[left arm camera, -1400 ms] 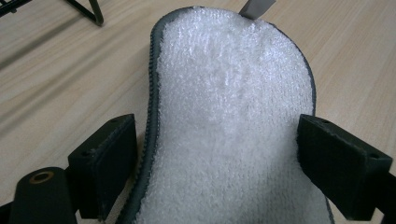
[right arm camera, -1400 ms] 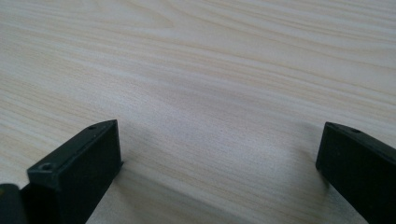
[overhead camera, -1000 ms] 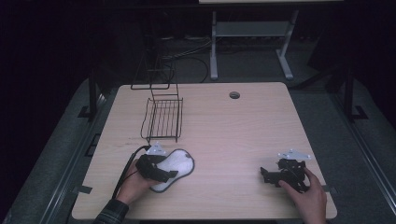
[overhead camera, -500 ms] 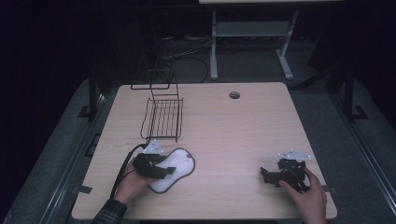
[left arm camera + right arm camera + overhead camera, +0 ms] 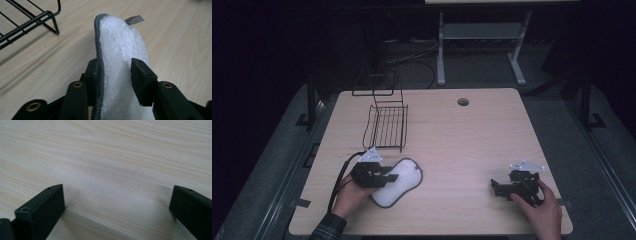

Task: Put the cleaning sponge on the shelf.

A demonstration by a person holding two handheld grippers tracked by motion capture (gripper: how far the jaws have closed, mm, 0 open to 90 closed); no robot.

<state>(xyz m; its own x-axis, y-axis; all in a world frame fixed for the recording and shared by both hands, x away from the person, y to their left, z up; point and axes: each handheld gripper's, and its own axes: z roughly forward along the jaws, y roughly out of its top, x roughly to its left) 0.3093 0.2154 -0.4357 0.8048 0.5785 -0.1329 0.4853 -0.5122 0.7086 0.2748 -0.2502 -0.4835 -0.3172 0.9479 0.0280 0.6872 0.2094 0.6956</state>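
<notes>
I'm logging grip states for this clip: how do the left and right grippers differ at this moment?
The left gripper is shut on the white pad; the right gripper is open, with bare table between its jaws. The left sits near the wire rack; the right is apart from both. Both are black, hand-held and low over the table.

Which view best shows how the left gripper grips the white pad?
The left gripper view: the white pad sits edge-up between both jaws, pinched. The high view shows the left gripper over the pad's left end, grip hidden. The right gripper view shows bare table.
</notes>
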